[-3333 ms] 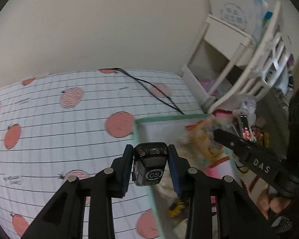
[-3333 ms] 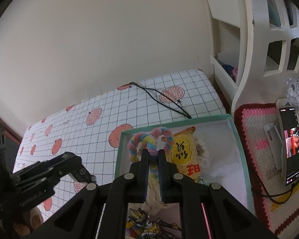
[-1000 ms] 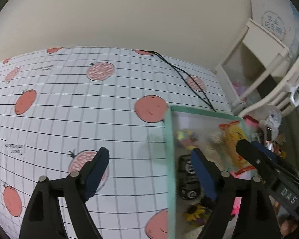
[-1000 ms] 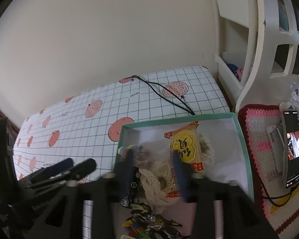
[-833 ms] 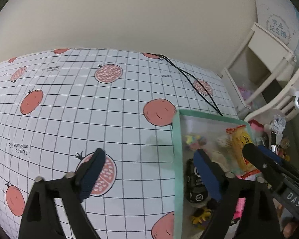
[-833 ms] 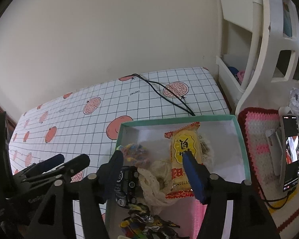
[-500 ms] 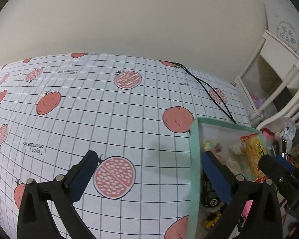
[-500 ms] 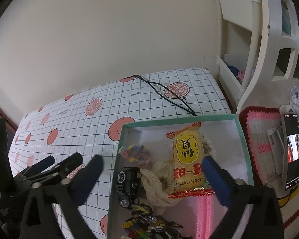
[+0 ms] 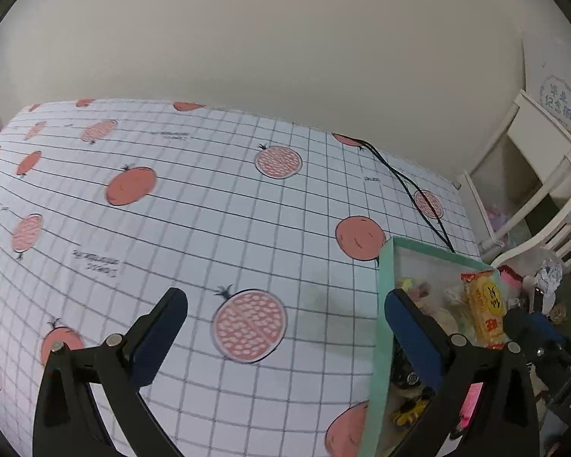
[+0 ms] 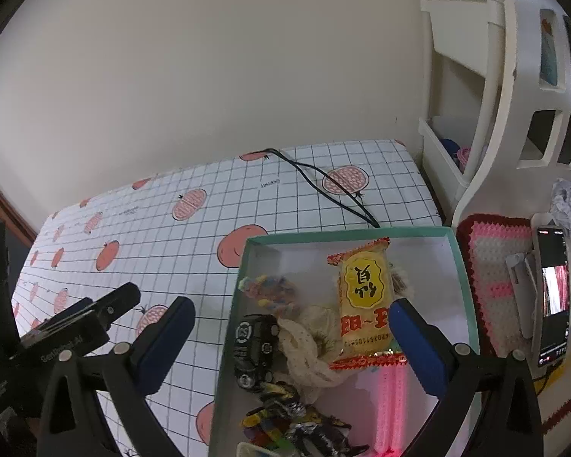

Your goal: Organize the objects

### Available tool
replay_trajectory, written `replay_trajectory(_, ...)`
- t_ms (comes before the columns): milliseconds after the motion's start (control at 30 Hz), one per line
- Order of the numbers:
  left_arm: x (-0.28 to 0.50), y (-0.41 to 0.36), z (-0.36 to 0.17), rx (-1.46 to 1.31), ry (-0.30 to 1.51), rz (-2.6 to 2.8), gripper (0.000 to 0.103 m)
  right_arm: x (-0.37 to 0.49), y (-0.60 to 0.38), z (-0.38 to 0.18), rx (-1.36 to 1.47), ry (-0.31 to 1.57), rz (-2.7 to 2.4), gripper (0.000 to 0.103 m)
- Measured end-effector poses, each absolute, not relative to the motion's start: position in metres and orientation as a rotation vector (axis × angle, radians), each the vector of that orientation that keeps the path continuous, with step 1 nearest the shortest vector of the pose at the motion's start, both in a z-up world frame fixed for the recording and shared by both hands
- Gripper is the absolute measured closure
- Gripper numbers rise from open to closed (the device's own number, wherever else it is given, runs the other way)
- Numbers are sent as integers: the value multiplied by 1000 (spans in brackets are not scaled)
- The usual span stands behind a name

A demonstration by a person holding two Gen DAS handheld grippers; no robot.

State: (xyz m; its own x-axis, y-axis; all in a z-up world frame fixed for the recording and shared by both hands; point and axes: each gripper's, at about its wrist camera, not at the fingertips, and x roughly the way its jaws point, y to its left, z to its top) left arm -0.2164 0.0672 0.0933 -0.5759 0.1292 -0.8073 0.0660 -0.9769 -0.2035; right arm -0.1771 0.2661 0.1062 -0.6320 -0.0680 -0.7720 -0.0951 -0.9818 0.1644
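Teal box [image 10: 461, 266] on gridded counter [image 9: 194, 205] holds watch [image 10: 255, 346], snack packet [image 10: 365, 304], pipe-cleaner loop [image 10: 270, 289]. Left gripper [image 9: 285, 327] and right gripper [image 10: 291, 327] have just been opening, now wide, empty. Counter shows no strays; task looks nearly done.

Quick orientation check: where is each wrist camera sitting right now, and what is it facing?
Left wrist: behind the left gripper, angled down at the fruit-print cloth; jaws open.
Right wrist: behind the right gripper, angled down over the teal box; jaws open, the other gripper at the left edge.
Shared: box, yellow snack packet, black cable.
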Motion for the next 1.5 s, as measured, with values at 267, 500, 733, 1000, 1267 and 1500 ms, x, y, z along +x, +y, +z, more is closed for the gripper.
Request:
replay_trajectory(267,-166,59,124,-1274,-200,2777,0,-141,246,126,-1280,226,2861,0)
replay_trajectory(500,-112,51,116,-1304,-256,2702,0,-96,236,128,-1303,269,2837,0)
replay_trajectory(733,-60,47,115,-1271,-223,2726,0,-49,221,127,-1322,261,2846,0)
replay_trajectory(1000,-21,29,98,-1334,-325,2680,0,4,206,102,-1401,292,2823,0)
replay_trajectory(1267,3,21,76,-1445,-222,2679,0,41,200,83,-1444,245,2780,0)
replay_trajectory(1500,15,19,57,-1528,-156,2657,0,55,202,62,-1496,303,2740,0)
